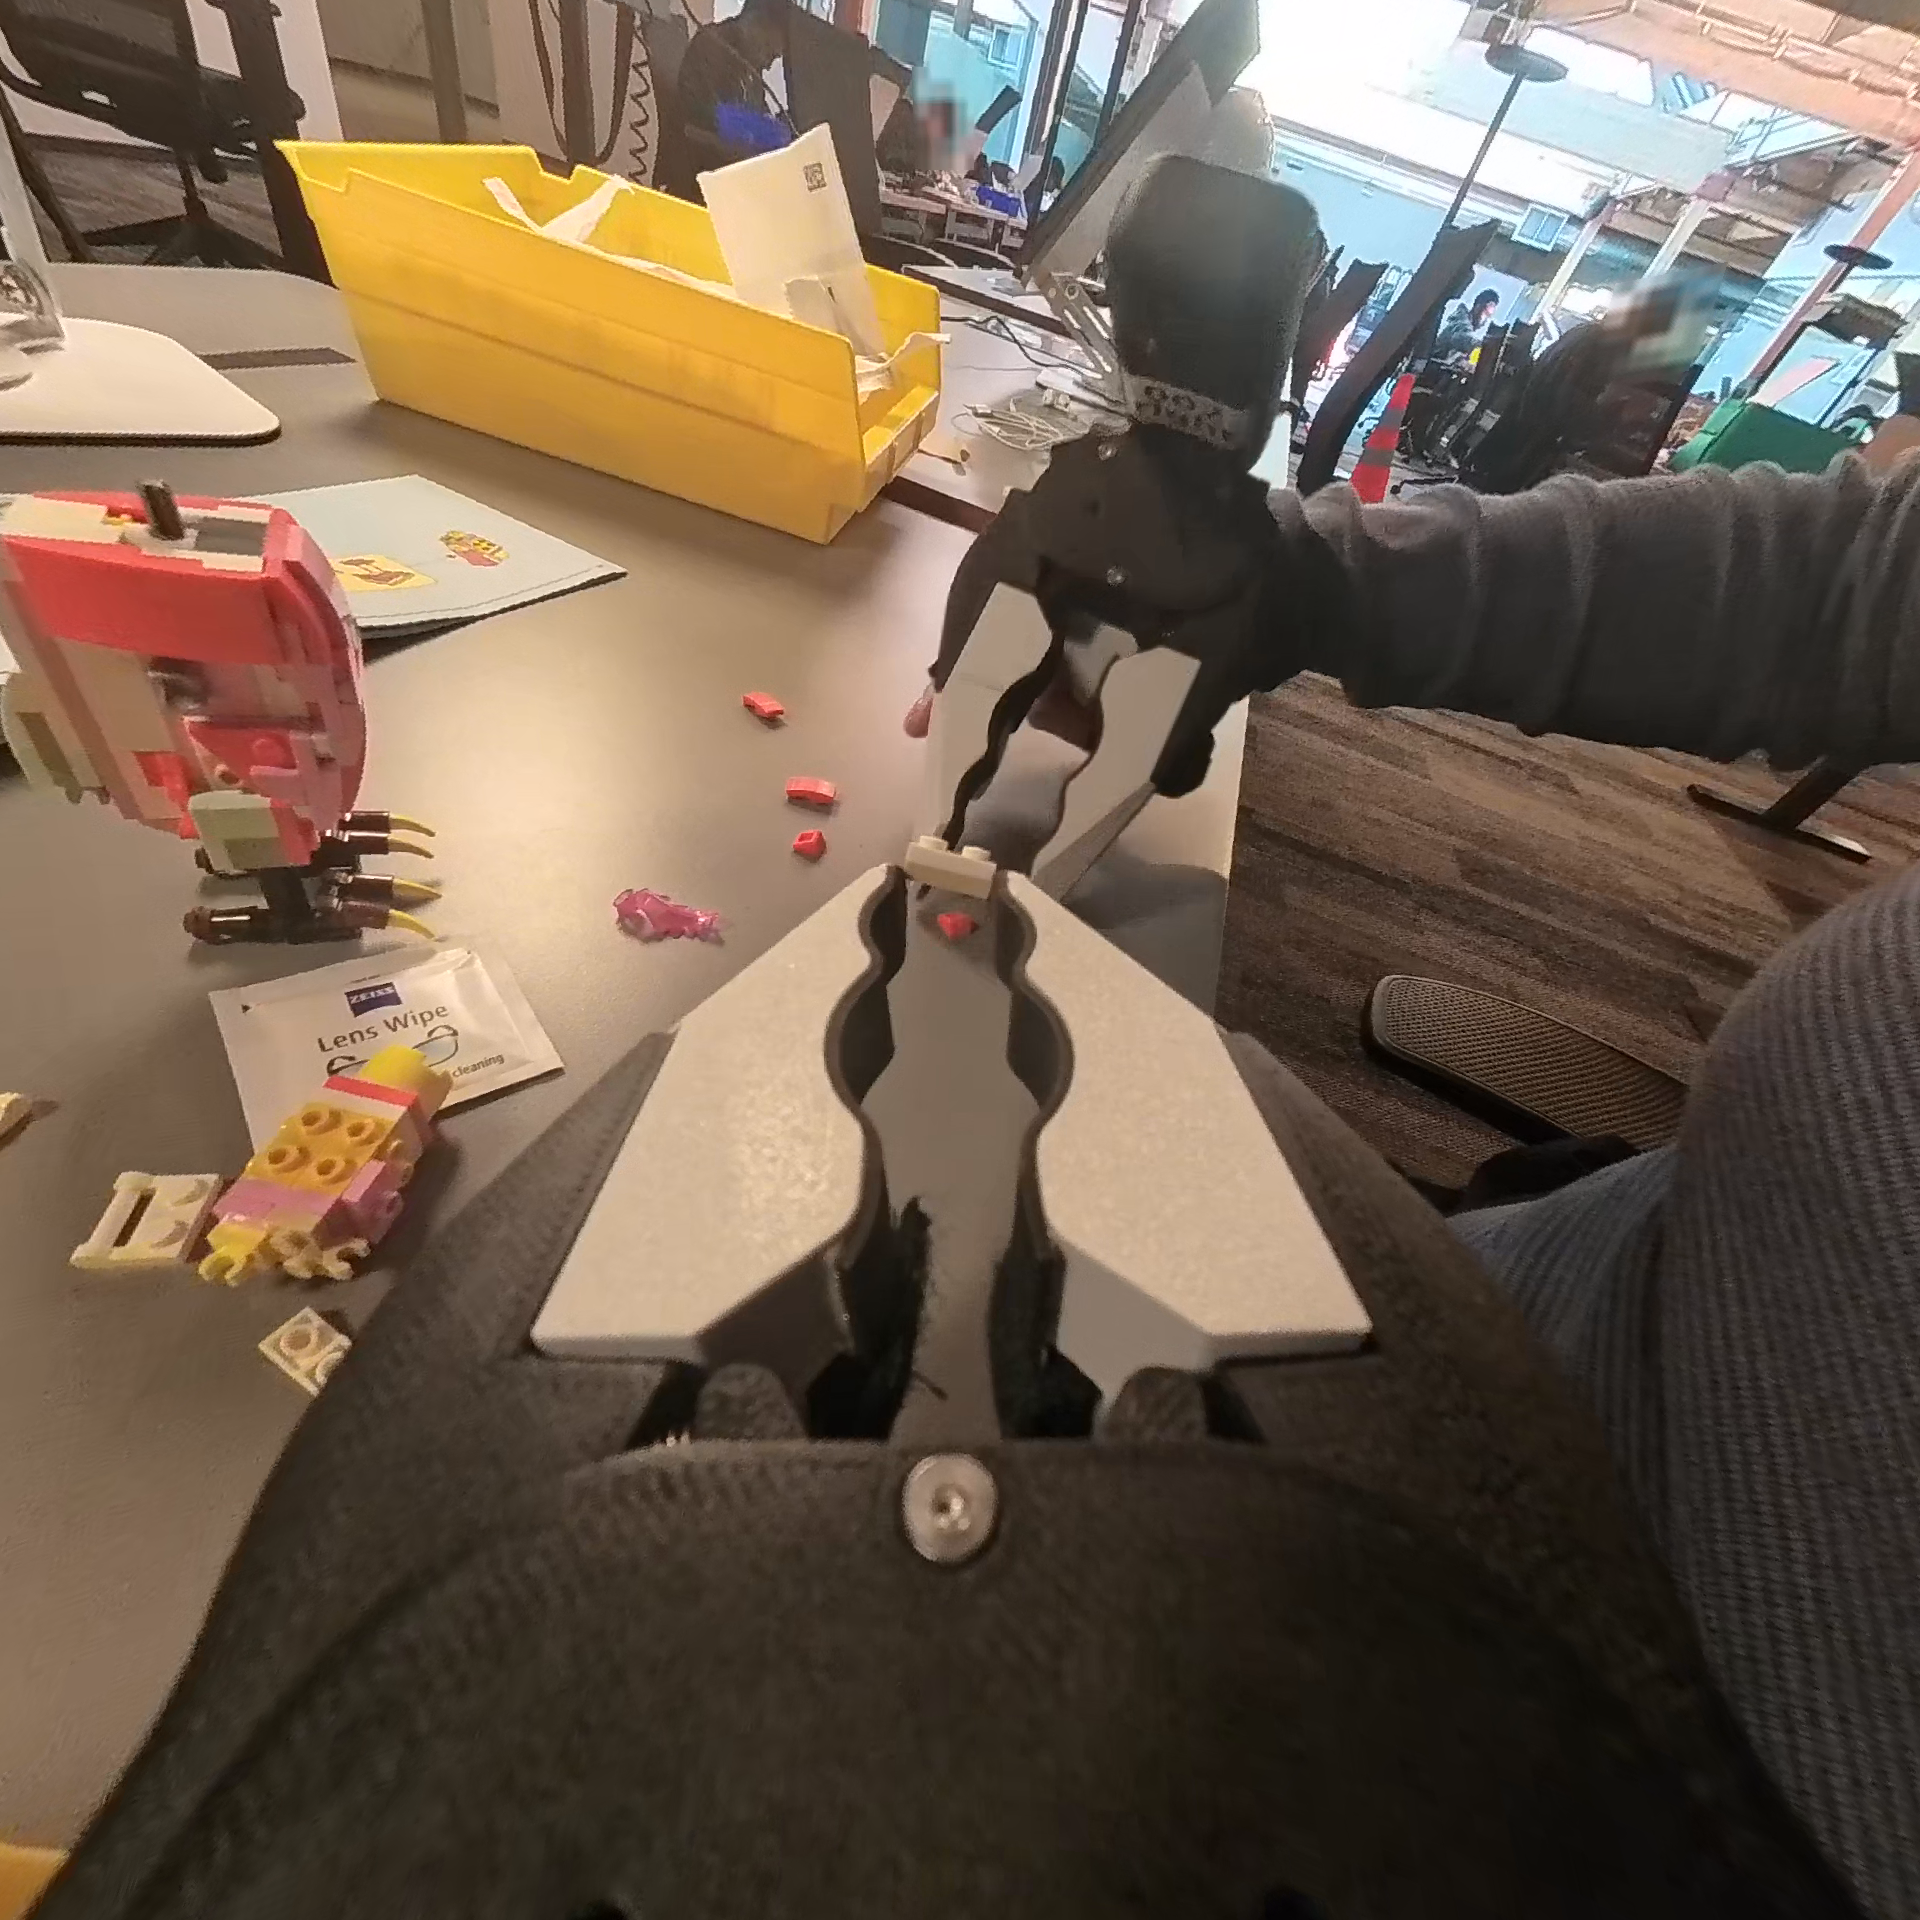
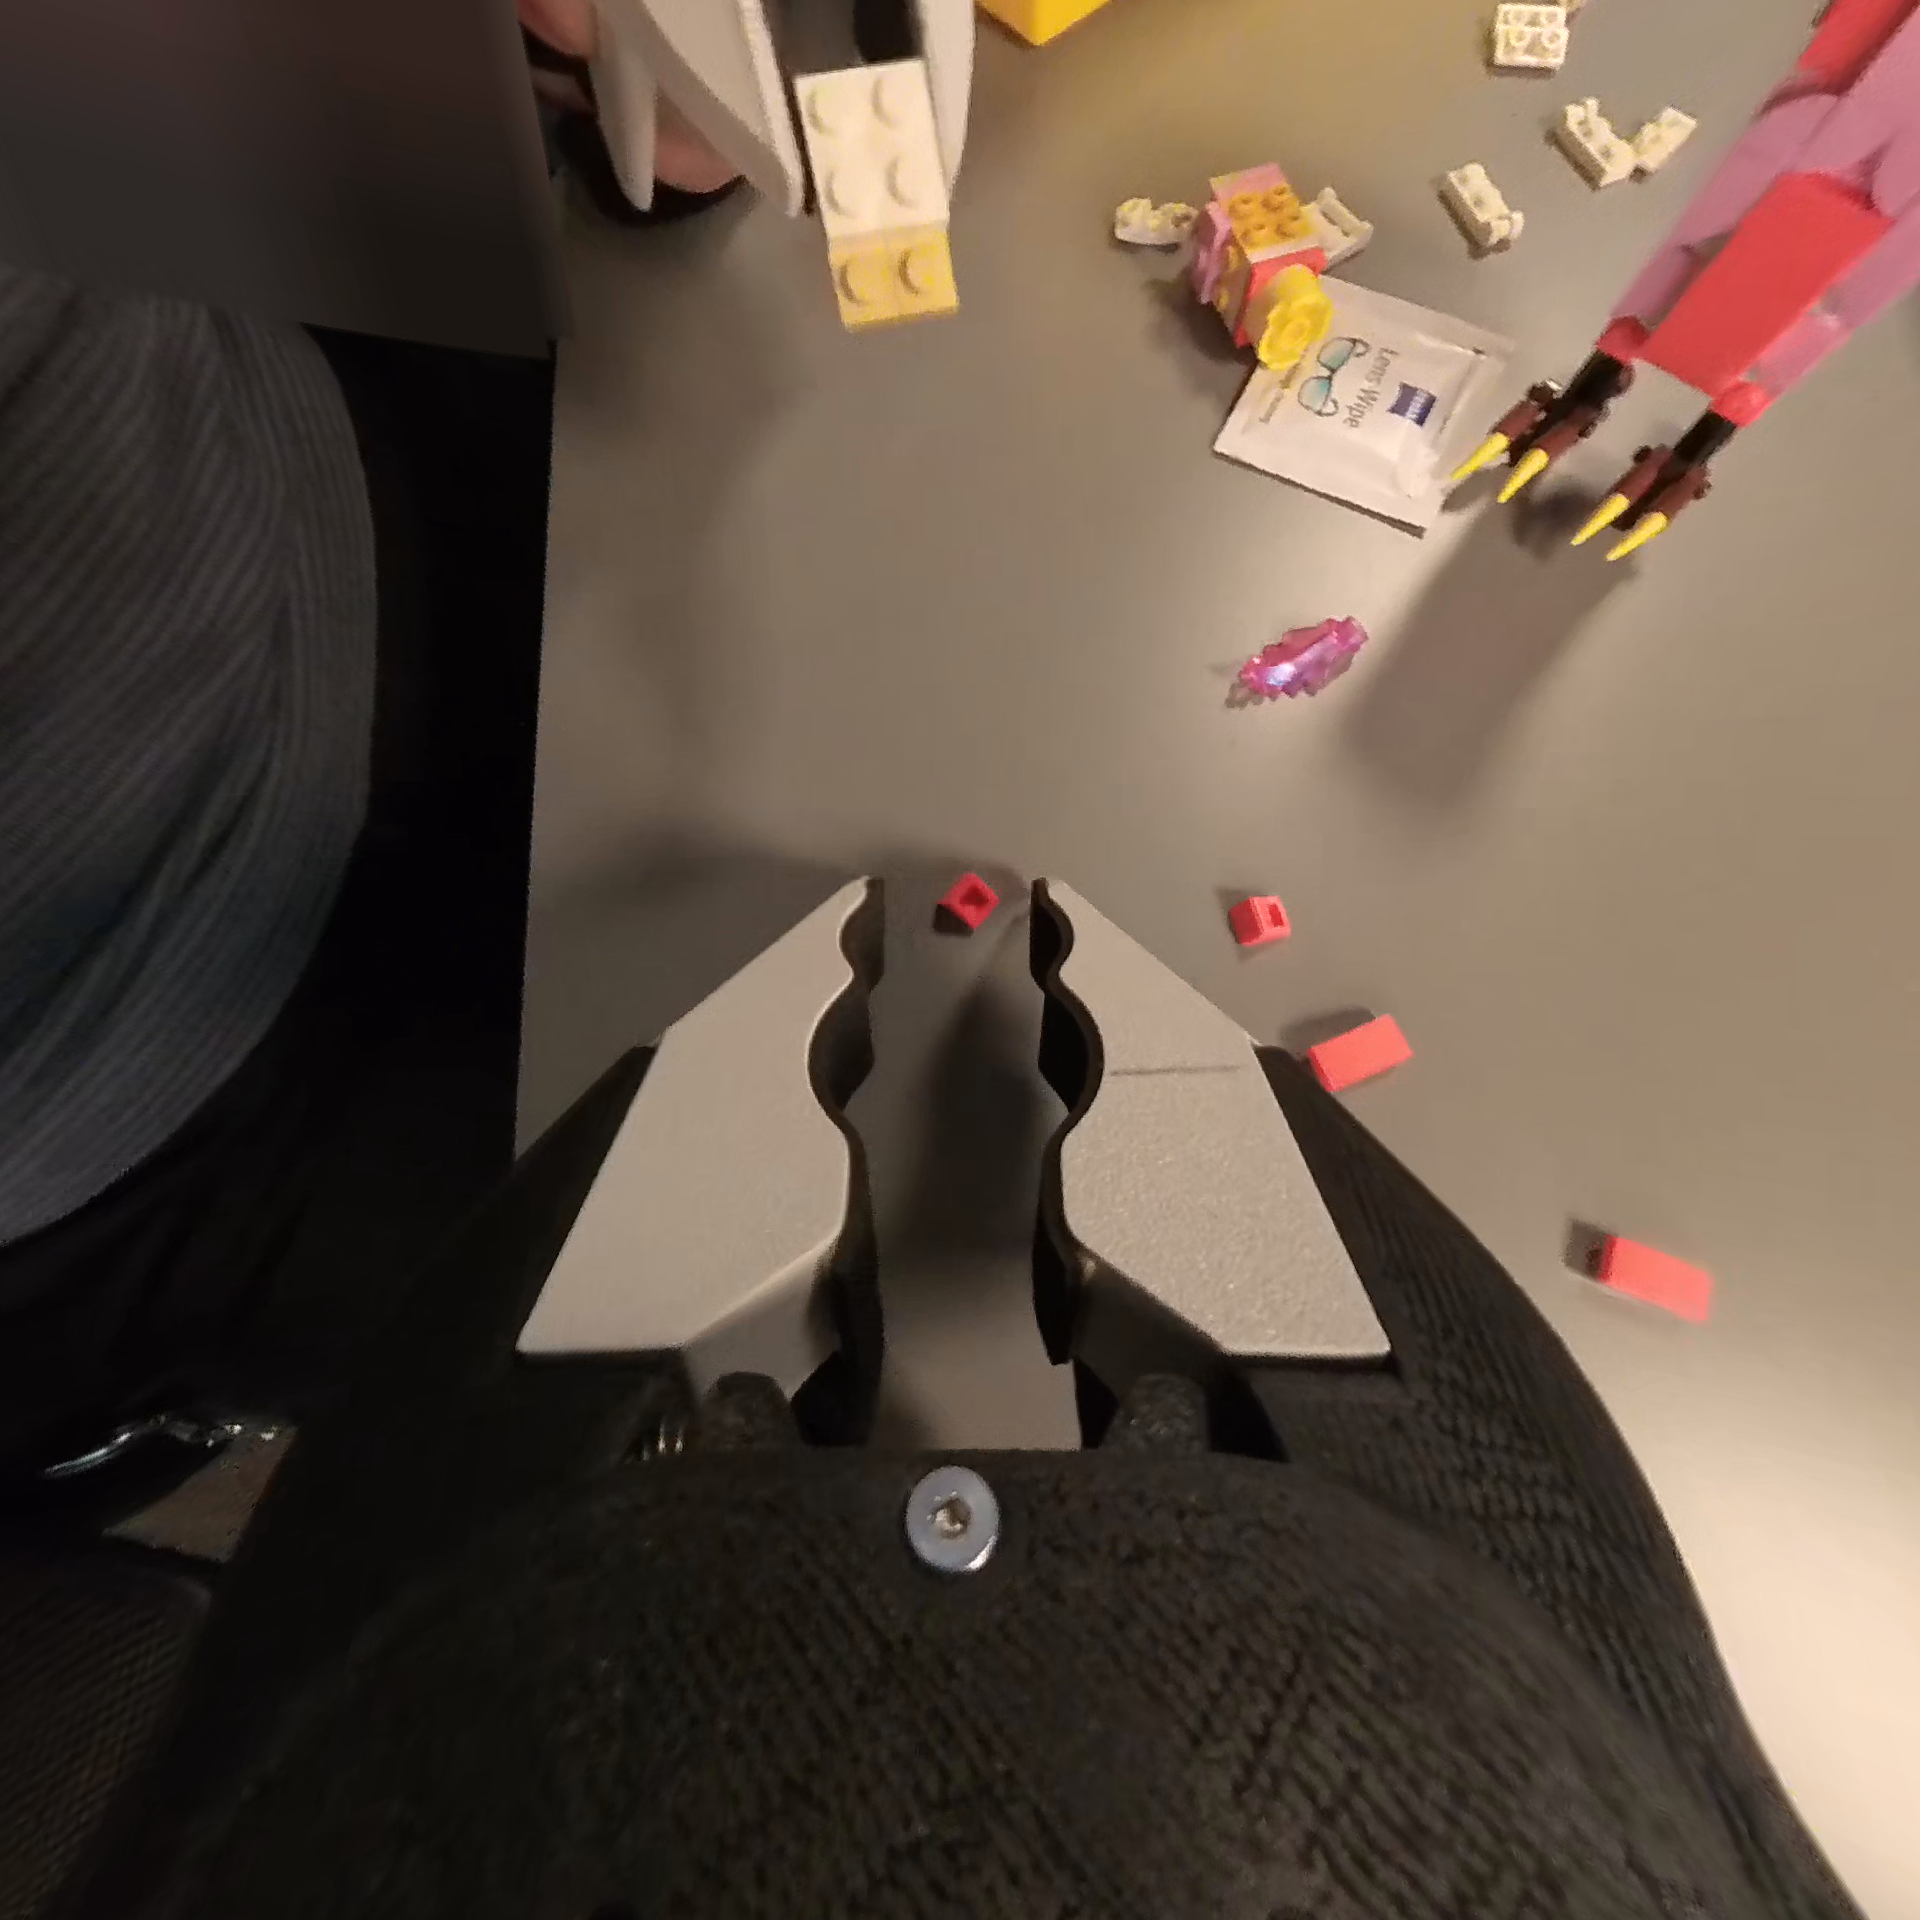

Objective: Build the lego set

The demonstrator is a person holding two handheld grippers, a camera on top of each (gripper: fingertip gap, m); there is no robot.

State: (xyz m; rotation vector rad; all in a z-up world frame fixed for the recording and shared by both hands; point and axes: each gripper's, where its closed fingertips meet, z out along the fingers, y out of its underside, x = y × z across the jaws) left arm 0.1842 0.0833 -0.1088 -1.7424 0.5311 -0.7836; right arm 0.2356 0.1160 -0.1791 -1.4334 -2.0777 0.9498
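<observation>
1. Two grippers were over the grey table. The left gripper had its fingers narrow and clamped on a cream studded brick, both tips pressing its ends and holding it clear of the table.
2. The right gripper pointed down at the table with its fingers moderately apart. A tiny red piece lay between the tips, touched by neither pad and a little nearer the left finger.
3. That red piece lay tilted with its hollow side up. By my judgement, something so small and light would skid or tip unless both pads met it squarely and together.
4. In the right wrist view, the left gripper and its brick hung at 12 o'clock. Another small red piece lay at 3 o'clock of the tips, and two longer red tiles lay toward 4 o'clock.
5. A translucent pink piece lay at 1 o'clock. Beyond it stood a red and pink brick bird on clawed feet.
6. A white wipe sachet at 9 o'clock in the left wrist view bore a small blue logo, printed words and a spectacles drawing.
7. A sheet in the yellow bin at 11 o'clock bore a square code. The pale blue booklet showed only pictures.
</observation>
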